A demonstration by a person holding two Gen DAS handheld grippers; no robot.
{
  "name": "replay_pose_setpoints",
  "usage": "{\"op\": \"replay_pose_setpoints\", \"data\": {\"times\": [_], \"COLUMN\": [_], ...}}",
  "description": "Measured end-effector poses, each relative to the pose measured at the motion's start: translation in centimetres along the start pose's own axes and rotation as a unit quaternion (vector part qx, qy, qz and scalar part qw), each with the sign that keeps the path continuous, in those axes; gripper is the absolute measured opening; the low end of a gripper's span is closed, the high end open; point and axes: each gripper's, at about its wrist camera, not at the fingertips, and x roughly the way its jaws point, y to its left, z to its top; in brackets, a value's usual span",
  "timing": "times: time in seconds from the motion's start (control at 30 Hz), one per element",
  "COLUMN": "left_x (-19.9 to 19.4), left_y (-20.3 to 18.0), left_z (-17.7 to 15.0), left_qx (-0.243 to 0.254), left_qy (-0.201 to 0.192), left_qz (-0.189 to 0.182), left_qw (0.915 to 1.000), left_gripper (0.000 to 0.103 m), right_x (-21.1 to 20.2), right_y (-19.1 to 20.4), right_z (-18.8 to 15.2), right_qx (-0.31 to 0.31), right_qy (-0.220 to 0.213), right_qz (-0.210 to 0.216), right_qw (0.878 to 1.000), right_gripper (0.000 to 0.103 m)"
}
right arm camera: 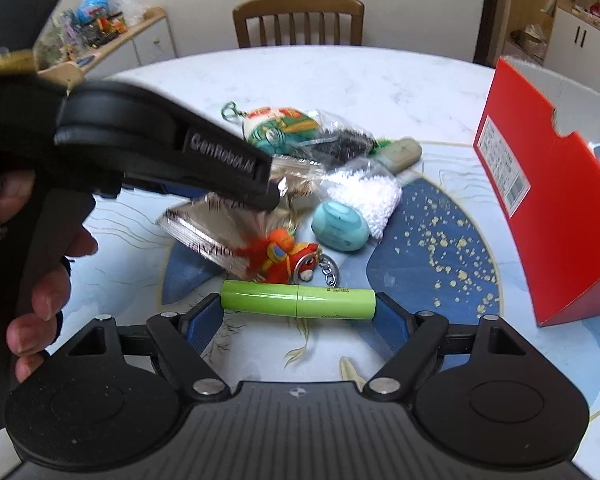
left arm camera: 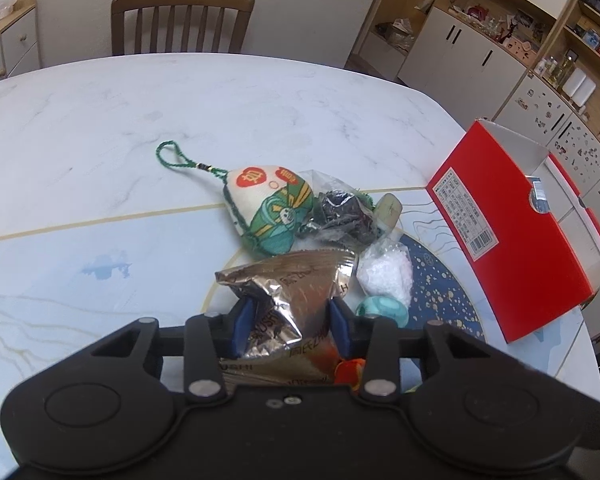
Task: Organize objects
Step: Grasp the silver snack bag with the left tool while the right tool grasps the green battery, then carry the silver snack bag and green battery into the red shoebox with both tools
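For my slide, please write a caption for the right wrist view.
Right gripper holds a green tube endwise while the left gripper lifts a foil packet.

Red box [right arm camera: 572, 216], lime-green tube [right arm camera: 298, 298], seemingly silver-gold foil packet [left arm camera: 296, 292].

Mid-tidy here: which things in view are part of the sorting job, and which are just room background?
In the job:
left gripper, shut on the foil snack packet
right gripper, holding the green tube
red box
embroidered sachet
teal egg-shaped case
red plush keychain

Lying about:
wooden chair
white cabinets
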Motion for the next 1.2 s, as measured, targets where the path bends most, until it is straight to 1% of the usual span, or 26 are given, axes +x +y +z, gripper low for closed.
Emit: {"op": "replay_pose_setpoints", "data": {"times": [0.17,0.27,0.37,0.4,0.43,0.5,0.57,0.67,0.7,0.73,0.77,0.8,0.83,0.93,1.0,1.1,1.2], "left_x": [-1.6,-2.8,-3.8,-3.9,-3.9,-3.8,-3.5,-3.2,-3.0,-2.8,-2.6,-2.5,-2.3,-1.5,-0.8,0.0,0.3], "left_y": [0.3,0.2,-0.2,-0.5,-0.8,-1.0,-0.8,-0.3,-0.3,-0.3,-0.3,-0.3,-0.4,-1.0,-0.9,-0.6,-0.3], "left_z": [-0.4,-0.6,-0.6,-0.6,-0.7,-0.9,-1.3,-1.8,-1.9,-2.1,-2.2,-2.3,-2.4,-2.3,-2.2,-2.1,-2.1], "left_qx": [-0.009,-0.01,-0.011,-0.007,0.0,0.006,-0.007,-0.025,-0.028,-0.031,-0.035,-0.04,-0.041,-0.03,-0.041,-0.058,-0.075], "left_qy": [0.0,-0.011,-0.019,-0.022,-0.023,-0.02,-0.015,-0.007,-0.004,-0.003,-0.001,-0.001,-0.003,-0.001,0.002,0.004,0.005], "left_qz": [0.008,0.007,0.001,0.002,0.007,0.024,0.033,0.038,0.042,0.047,0.054,0.057,0.057,0.065,0.068,0.072,0.07], "left_qw": [0.9999,0.9999,0.9998,0.9997,0.9997,0.9995,0.9993,0.9989,0.9987,0.9984,0.9979,0.9976,0.9975,0.9975,0.9968,0.9957,0.9947], "left_gripper": [0.037,0.031,0.02,0.015,0.013,0.013,0.023,0.028,0.033,0.041,0.046,0.06,0.069,0.069,0.067,0.062,0.059], "right_x": [-2.5,-3.7,-4.9,-5.3,-5.4,-6.0,-6.5,-6.9,-7.0,-7.2,-7.4,-7.5,-7.8,-8.4,-8.9,-9.8,-10.4], "right_y": [-0.9,-1.9,-3.0,-3.5,-3.9,-4.6,-5.4,-6.3,-6.6,-6.9,-7.1,-7.4,-7.7,-8.5,-9.0,-10.0,-11.2], "right_z": [0.4,0.6,0.7,0.6,0.6,0.4,0.2,0.1,0.1,0.0,-0.1,-0.2,-0.3,-0.4,-0.5,-0.6,-0.6], "right_qx": [-0.012,-0.012,-0.008,-0.006,-0.005,-0.005,-0.007,-0.009,-0.009,-0.01,-0.01,-0.01,-0.011,-0.012,-0.011,-0.01,-0.008], "right_qy": [-0.015,-0.021,-0.027,-0.028,-0.028,-0.03,-0.031,-0.033,-0.033,-0.032,-0.032,-0.033,-0.034,-0.035,-0.037,-0.042,-0.044], "right_qz": [0.017,0.023,0.028,0.03,0.032,0.032,0.032,0.033,0.035,0.036,0.037,0.038,0.039,0.039,0.04,0.039,0.036], "right_qw": [1.0,0.999,0.999,0.999,0.999,0.999,0.999,0.999,0.999,0.999,0.999,0.999,0.999,0.999,0.998,0.998,0.998], "right_gripper": [0.081,0.081,0.081,0.081,0.081,0.081,0.081,0.081,0.081,0.081,0.081,0.081,0.081,0.081,0.081,0.081,0.081]}}
